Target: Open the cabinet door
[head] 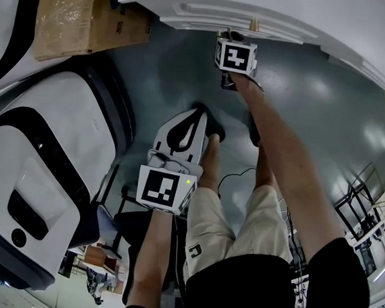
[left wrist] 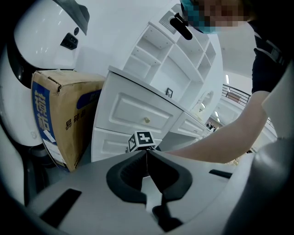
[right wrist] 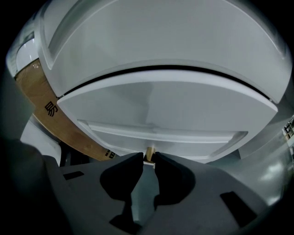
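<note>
The white cabinet (head: 207, 13) runs along the top of the head view. In the right gripper view its lower door (right wrist: 174, 110) fills the frame, with a small brass knob (right wrist: 149, 151) on the bottom rail. My right gripper (right wrist: 148, 158) has its black jaw tips closed on that knob from both sides. The head view shows its marker cube (head: 236, 56) right below the cabinet front. My left gripper (left wrist: 147, 154) hangs back from the cabinet, its jaws touching with nothing between them; the head view shows that same gripper (head: 196, 112) over the grey floor.
A cardboard box (head: 77, 13) stands left of the cabinet, and a large white machine (head: 35, 173) with black trim fills the left side. Above the door is a drawer with its own knob (left wrist: 147, 120). The person's legs (head: 221, 217) stand on the grey floor.
</note>
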The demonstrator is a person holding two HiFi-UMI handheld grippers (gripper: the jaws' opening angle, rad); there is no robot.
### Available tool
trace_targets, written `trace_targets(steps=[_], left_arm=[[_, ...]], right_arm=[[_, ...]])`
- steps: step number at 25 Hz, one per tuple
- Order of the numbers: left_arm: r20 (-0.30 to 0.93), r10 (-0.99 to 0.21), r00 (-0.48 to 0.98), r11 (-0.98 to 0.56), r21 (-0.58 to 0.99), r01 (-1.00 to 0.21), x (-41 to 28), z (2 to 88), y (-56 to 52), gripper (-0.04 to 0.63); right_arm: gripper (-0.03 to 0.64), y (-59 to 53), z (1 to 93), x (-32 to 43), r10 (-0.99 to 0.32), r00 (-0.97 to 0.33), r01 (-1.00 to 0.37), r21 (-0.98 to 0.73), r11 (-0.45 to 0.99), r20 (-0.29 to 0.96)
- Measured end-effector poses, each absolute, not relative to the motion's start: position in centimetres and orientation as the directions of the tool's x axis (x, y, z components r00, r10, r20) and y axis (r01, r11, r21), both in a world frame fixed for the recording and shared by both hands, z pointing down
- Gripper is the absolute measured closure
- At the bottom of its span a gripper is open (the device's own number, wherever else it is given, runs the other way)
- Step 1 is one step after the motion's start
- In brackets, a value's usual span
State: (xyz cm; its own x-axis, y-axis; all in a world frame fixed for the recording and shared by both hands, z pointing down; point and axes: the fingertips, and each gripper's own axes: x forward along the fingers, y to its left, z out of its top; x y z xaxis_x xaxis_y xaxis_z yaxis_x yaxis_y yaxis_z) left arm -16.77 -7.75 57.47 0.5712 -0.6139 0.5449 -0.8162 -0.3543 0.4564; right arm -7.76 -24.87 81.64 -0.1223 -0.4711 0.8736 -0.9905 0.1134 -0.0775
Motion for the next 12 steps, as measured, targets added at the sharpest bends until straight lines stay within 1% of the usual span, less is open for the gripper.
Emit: trace_targets(steps=[12], left_arm=[[0.557, -0.616, 0.557, -0.326, 0.463, -0.824, -16.6, 57.5, -6.9, 0.572]], right_arm=[[0.526, -21.5, 81.7, -7.9, -0.456, -0.120, -0.991, -0.075, 0.115, 0.882]])
